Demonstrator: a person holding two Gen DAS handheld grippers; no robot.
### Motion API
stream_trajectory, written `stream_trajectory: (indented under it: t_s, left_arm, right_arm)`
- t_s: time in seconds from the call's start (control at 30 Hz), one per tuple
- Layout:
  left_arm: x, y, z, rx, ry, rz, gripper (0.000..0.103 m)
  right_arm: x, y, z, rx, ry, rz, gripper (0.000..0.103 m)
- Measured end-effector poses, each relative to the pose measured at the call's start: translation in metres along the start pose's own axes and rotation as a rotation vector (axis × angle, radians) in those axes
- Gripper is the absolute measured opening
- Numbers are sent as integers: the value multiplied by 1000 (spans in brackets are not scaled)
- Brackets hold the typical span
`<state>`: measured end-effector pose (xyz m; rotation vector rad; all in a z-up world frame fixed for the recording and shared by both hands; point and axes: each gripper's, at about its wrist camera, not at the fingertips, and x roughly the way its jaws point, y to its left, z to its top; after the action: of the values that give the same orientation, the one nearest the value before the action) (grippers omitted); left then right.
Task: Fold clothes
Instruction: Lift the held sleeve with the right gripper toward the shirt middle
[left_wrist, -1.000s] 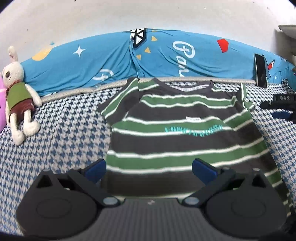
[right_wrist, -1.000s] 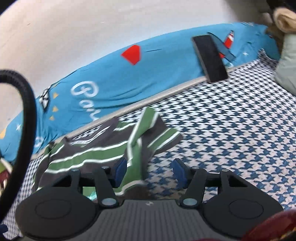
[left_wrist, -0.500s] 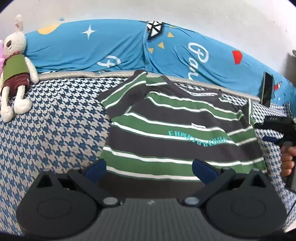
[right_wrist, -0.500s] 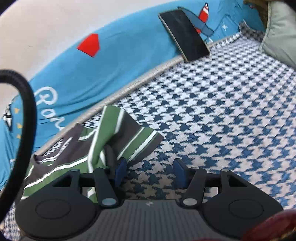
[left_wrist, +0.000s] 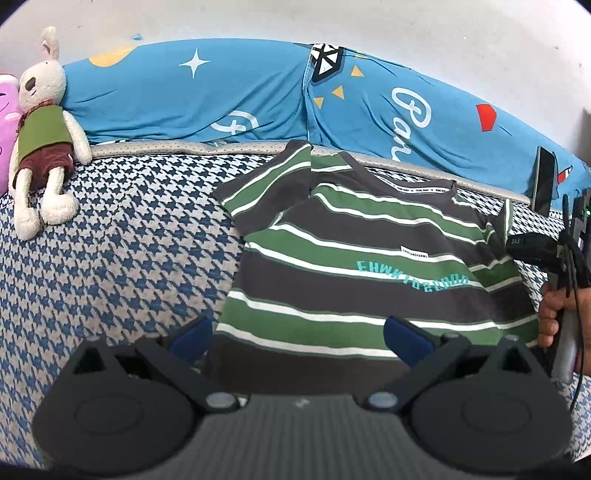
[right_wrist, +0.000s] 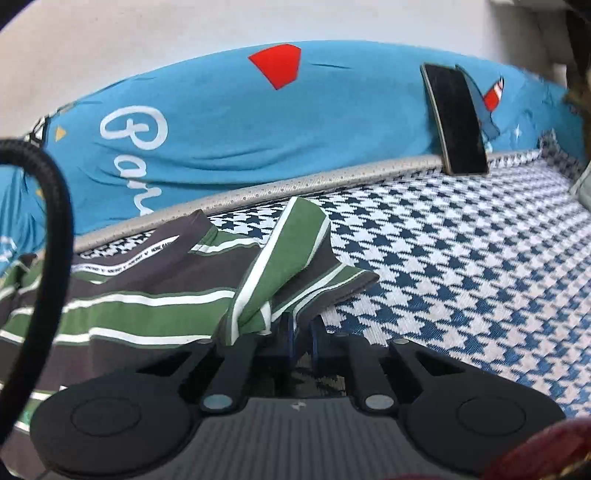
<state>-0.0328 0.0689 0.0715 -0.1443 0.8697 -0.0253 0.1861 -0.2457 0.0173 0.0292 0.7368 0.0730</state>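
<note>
A green, dark grey and white striped T-shirt (left_wrist: 362, 266) lies flat, front up, on the houndstooth bedspread (left_wrist: 122, 258). My left gripper (left_wrist: 299, 338) hovers open over the shirt's bottom hem, its blue pads wide apart with nothing between them. In the right wrist view my right gripper (right_wrist: 301, 336) is shut on the shirt's sleeve (right_wrist: 291, 251), which bunches up and stands raised in front of the fingers. The left wrist view shows the right gripper (left_wrist: 532, 247) at the shirt's far right edge, held by a hand (left_wrist: 554, 317).
A long blue bolster (left_wrist: 221, 96) runs along the white wall behind the shirt. A phone (right_wrist: 458, 122) leans against it at the right. A plush rabbit (left_wrist: 40, 147) sits at the far left beside something pink (left_wrist: 7, 122). A black cable (right_wrist: 55, 221) loops at left.
My right gripper's fingers have gone from wide apart to shut on the sleeve, which now stands bunched. The left gripper's view has swung left, so the shirt sits further right; it stays open.
</note>
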Motion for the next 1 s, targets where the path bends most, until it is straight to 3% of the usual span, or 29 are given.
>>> stream_trajectory:
  t_s: [0.3,0.57,0.8,1.0]
  left_arm:
    - [0,1,-1,0,3,8,103]
    - [1,1,-1,2,-3,8,103]
    - [1,-3,-2,10,-10,-3,103]
    - [5,-19,-6,58,-8,-2,103]
  right_arm:
    - [-6,9,1,-41,-22,-30,6]
    - [-28,12,14,-62,-120,-104,5]
    - [-62,-10,30,17,-216,-115,5]
    - [-79,-46,38,108,-235,-150,5]
